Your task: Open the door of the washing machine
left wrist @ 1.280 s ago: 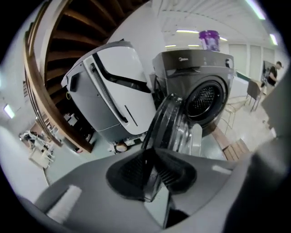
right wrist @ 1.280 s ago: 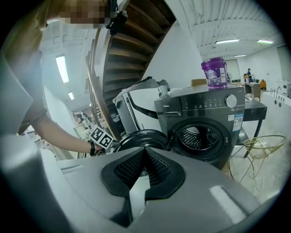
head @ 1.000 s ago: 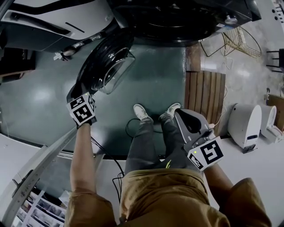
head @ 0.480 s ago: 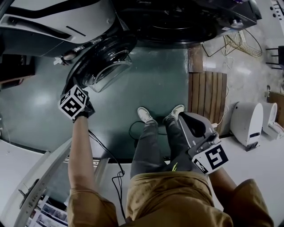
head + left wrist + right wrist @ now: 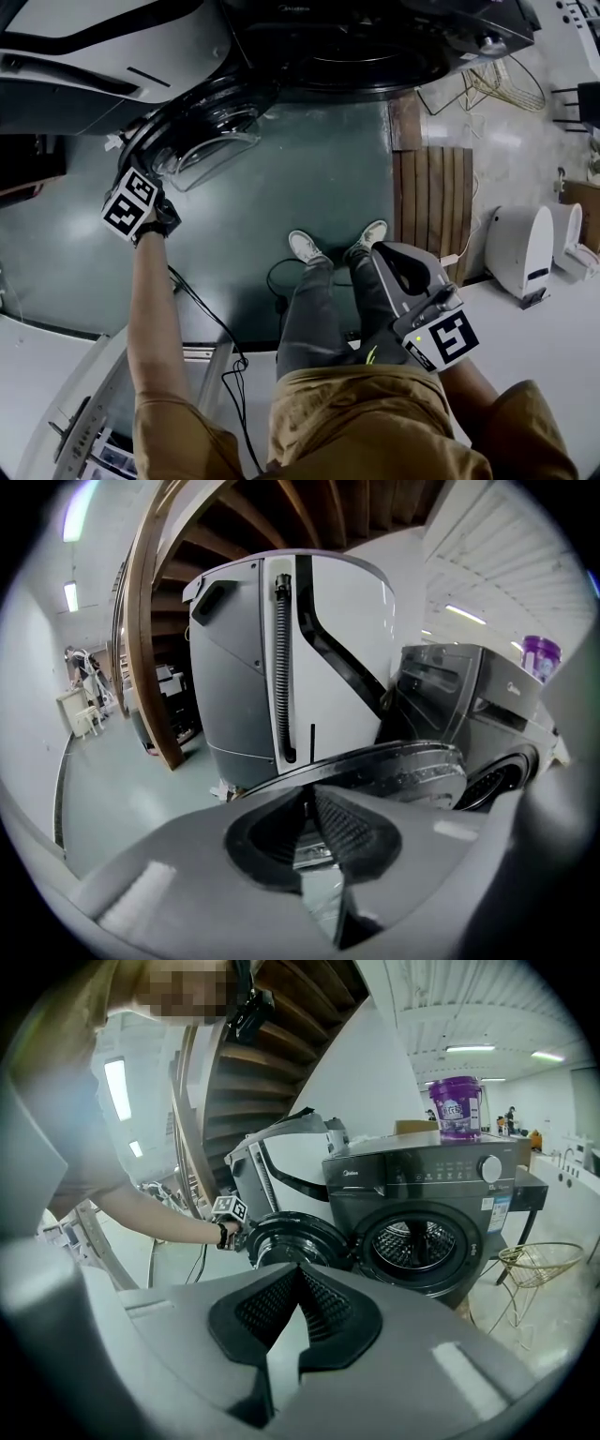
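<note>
The dark front-loading washing machine (image 5: pixel 375 47) (image 5: pixel 431 1194) stands at the top of the head view. Its round glass door (image 5: pixel 202 131) (image 5: pixel 295 1239) (image 5: pixel 394 771) hangs swung out to the left, and the drum mouth (image 5: pixel 415 1243) is uncovered. My left gripper (image 5: pixel 152 180) (image 5: pixel 305 803) (image 5: pixel 227 1213) sits at the door's outer rim. Its jaws have just been closing and now stand almost together, pinching the rim's thin edge. My right gripper (image 5: pixel 381 251) (image 5: pixel 298 1274) hangs by the person's right leg, far from the machine. Its pads meet with nothing between them.
A tall white appliance (image 5: pixel 94 47) (image 5: pixel 281 649) stands just left of the open door. A wooden slat mat (image 5: pixel 433 202), a wire basket (image 5: pixel 502 84) (image 5: pixel 534 1265) and a white device (image 5: pixel 520 253) are on the right. A purple tub (image 5: pixel 455 1105) tops the machine. A cable (image 5: pixel 202 309) trails by the feet (image 5: pixel 305 246).
My left gripper has moved left and up the picture, and the door has swung wider with it. The right gripper has hardly shifted.
</note>
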`<state>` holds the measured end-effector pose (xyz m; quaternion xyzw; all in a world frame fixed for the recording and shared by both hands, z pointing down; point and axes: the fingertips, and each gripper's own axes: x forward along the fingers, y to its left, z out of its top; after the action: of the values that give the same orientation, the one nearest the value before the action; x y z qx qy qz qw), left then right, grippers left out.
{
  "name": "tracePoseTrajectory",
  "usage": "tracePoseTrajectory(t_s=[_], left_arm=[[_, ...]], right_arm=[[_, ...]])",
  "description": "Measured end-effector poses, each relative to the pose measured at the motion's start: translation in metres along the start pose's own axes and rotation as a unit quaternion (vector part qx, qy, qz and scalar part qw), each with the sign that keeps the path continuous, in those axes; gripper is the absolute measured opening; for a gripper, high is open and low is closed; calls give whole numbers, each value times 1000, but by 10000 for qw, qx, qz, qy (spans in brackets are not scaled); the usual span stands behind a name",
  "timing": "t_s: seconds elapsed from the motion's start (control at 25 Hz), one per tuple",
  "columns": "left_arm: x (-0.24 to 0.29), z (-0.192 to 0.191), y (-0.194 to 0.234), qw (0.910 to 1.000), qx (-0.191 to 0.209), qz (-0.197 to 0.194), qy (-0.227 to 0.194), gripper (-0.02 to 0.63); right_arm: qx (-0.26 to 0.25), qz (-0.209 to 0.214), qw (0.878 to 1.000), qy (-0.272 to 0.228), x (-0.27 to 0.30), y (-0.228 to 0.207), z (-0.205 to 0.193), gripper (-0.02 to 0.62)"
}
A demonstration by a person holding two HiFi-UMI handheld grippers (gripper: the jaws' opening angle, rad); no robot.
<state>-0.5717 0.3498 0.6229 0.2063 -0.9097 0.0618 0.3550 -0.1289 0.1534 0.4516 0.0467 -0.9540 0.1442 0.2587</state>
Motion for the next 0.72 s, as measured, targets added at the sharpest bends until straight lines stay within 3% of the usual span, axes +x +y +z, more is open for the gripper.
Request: tracePoseTrajectory(t_s=[0.28,0.72], left_arm=[[10,8,-2,9987,-485,-144,-59,63],[-7,-7,-6,9983,-27,-542,210,61]], right_arm=[[28,-210,9998,-45,-8,-1,-1,5],[-103,-279,9993,-241,-25,3,15,5]])
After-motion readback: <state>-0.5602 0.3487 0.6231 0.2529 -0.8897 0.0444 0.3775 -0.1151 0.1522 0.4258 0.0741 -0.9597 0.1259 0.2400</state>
